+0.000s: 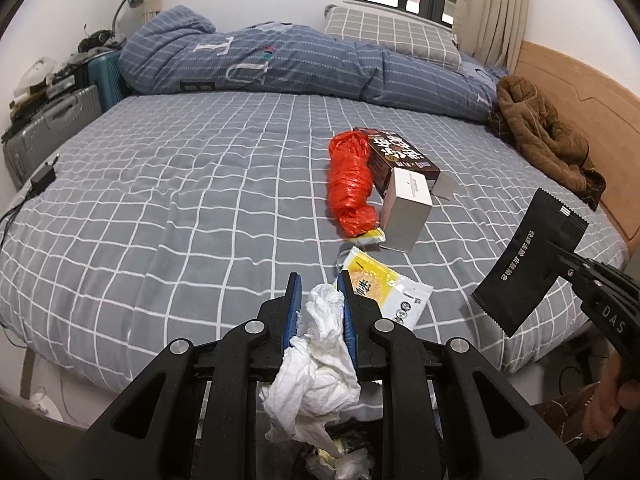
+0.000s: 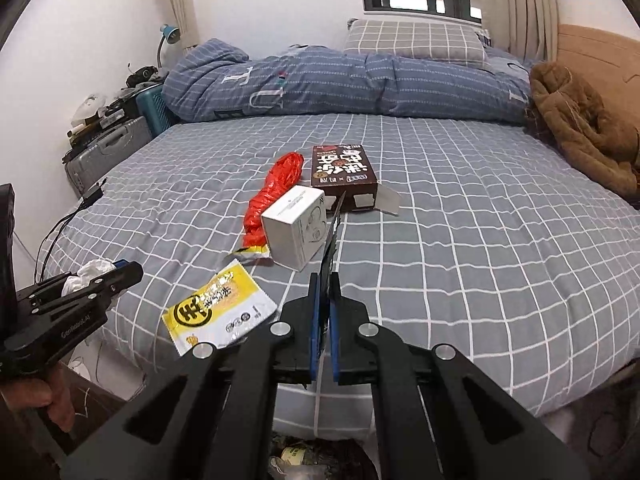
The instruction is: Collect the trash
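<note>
My left gripper (image 1: 320,292) is shut on a crumpled white tissue (image 1: 316,364) that hangs down between its blue pads, near the bed's front edge. My right gripper (image 2: 325,286) is shut on a flat black sachet (image 1: 528,264), seen edge-on in the right wrist view as a thin sachet (image 2: 332,240). On the grey checked bed (image 1: 180,200) lie a yellow and white wrapper (image 2: 220,312), an orange plastic bag (image 1: 348,180), a white box (image 2: 296,236) and a brown box (image 2: 344,176). The left gripper (image 2: 120,276) shows at the left of the right wrist view.
A rolled blue duvet (image 1: 280,64) and a pillow (image 1: 392,32) lie at the far side. A brown jacket (image 1: 540,132) rests by the wooden headboard (image 1: 592,112). Suitcases (image 1: 52,124) stand left of the bed; a charger (image 1: 44,176) lies on its left edge. Trash shows below the bed edge (image 2: 296,456).
</note>
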Tool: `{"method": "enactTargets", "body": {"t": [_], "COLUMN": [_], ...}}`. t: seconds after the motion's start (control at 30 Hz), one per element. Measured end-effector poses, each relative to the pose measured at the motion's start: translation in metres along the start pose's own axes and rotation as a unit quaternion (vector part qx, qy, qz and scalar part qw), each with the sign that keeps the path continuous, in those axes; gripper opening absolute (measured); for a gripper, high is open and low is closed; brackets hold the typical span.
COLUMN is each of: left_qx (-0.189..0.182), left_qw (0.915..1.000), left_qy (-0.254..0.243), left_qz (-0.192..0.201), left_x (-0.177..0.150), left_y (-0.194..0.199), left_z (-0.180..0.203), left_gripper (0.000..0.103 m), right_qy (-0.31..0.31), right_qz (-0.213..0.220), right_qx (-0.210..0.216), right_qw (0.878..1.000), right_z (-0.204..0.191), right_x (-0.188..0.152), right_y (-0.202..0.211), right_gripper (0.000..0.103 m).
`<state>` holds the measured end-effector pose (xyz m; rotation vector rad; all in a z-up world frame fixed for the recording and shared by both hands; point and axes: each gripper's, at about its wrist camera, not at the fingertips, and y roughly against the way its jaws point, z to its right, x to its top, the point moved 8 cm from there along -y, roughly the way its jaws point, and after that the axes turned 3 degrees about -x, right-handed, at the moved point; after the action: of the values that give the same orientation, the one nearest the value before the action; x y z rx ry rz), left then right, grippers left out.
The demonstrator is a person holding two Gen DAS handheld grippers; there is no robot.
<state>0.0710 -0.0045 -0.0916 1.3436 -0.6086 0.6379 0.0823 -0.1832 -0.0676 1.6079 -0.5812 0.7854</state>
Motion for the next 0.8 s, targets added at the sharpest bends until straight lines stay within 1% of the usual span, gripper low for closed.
{"method": "enactTargets", "body": {"t": [0.43, 0.67, 0.8], "left_qx": [-0.004, -0.007, -0.009], "left_qw": [0.9999, 0.9998, 0.9998], "left_qy": [-0.005, -0.005, -0.006], "left_qz": [-0.011, -0.017, -0.018], "left_x": [-0.023, -0.041, -0.047], "left_y": [0.021, 0.036, 0.044], "left_z": [0.021, 0.024, 0.029], "left_gripper": [0.018, 0.018, 0.018], "right_qy": [0.009, 0.015, 0.016], "right_qz": [0.01, 0.009, 0.009], "right_qx": [-0.006, -0.004, -0.004], "right_qw": [1.0, 1.0, 1.0], "right_z": [-0.008, -0.016, -0.017], "right_x": [-0.008, -0.022, -0.025], "right_y": [0.029, 0.045, 0.051], "right_gripper": [0.004, 0.004, 0.004]}}
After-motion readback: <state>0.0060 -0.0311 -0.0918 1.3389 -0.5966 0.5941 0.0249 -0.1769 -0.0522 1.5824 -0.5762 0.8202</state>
